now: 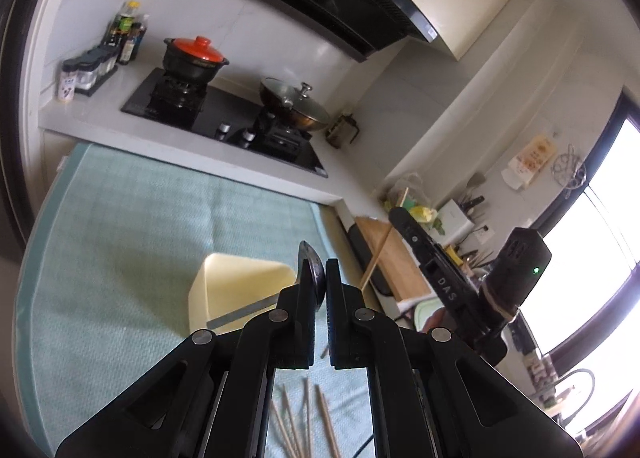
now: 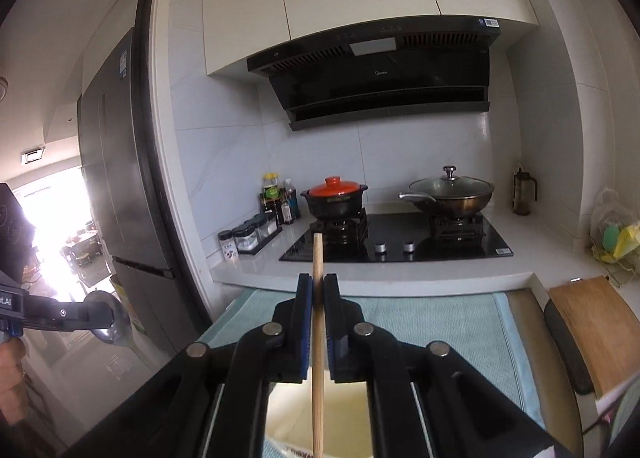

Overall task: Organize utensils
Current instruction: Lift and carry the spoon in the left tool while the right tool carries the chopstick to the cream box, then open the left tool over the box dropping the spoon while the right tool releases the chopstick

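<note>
Steel spoon (image 1: 314, 272), stiff, slick, pinched by its bowl in the left gripper (image 1: 320, 278), light rigid wooden chopstick (image 2: 317, 298) clamped mid-shaft in the right gripper (image 2: 317, 290), both above the cream tray (image 1: 240, 286) on the green-matted worktop (image 1: 120, 238).

The right gripper (image 1: 444, 282) has white letters "DAS" on its black arm. The left gripper (image 2: 60, 314) has white letters that look like "t.AI" at the picture's left edge. The hood (image 2: 380, 76) has a small grey brand word in its middle, too small to read. The stickers on the fridge (image 2: 124, 62) and the hood's top right corner are too small to read.
</note>
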The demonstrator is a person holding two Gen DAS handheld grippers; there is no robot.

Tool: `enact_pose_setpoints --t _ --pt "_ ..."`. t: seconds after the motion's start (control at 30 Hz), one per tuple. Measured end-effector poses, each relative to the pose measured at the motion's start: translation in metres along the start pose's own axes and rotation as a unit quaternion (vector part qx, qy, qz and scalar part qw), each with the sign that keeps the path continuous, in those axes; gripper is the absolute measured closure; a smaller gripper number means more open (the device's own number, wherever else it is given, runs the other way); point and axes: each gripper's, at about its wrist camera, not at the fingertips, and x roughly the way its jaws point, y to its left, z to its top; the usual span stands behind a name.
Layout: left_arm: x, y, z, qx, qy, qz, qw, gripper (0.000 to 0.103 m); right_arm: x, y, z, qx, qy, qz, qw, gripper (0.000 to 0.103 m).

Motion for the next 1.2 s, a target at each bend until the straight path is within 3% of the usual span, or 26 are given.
enact_pose_setpoints --t 0.2,0.33,0.6,0.8,0.9,0.93,1.0,1.03,1.1,1.17,1.2 --pt "0.050 0.016 0.017 -0.022 0.001 -0.020 0.9996 0.100 0.054 -0.018 -0.005 0.010 -0.025 -0.007 1.000 0.097" --pt "0.084 0.034 0.012 -0.049 0.014 -0.016 0.9986 0.100 0.080 -0.028 -0.028 0.009 -0.010 -0.006 1.000 0.097" --pt "0.149 0.082 -0.017 -0.099 0.078 0.039 0.9912 0.101 0.115 -0.049 -0.091 0.016 0.086 -0.014 0.996 0.097" --pt "0.176 0.112 -0.016 -0.146 0.093 0.053 0.9835 0.101 0.143 -0.067 -0.109 0.031 0.168 -0.045 0.984 0.097" --pt "0.183 0.118 -0.013 -0.159 0.084 0.059 0.9819 0.100 0.147 -0.082 -0.114 0.057 0.189 -0.070 0.978 0.094" --pt "0.184 0.121 -0.011 -0.166 0.079 0.062 0.9809 0.099 0.147 -0.087 -0.115 0.068 0.196 -0.073 0.975 0.091" --pt "0.184 0.127 -0.007 -0.188 0.070 0.067 0.9774 0.099 0.140 -0.094 -0.113 0.083 0.197 -0.076 0.974 0.068" --pt "0.184 0.130 -0.004 -0.197 0.067 0.067 0.9758 0.099 0.132 -0.094 -0.110 0.085 0.189 -0.078 0.975 0.064" --pt "0.182 0.139 -0.001 -0.219 0.060 0.071 0.9714 0.093 0.111 -0.092 -0.102 0.079 0.170 -0.083 0.979 0.061" --pt "0.175 0.148 0.000 -0.236 0.054 0.076 0.9672 0.073 0.086 -0.086 -0.095 0.062 0.154 -0.085 0.982 0.060" --pt "0.169 0.151 0.001 -0.240 0.050 0.076 0.9664 0.069 0.071 -0.082 -0.092 0.054 0.145 -0.084 0.984 0.058"
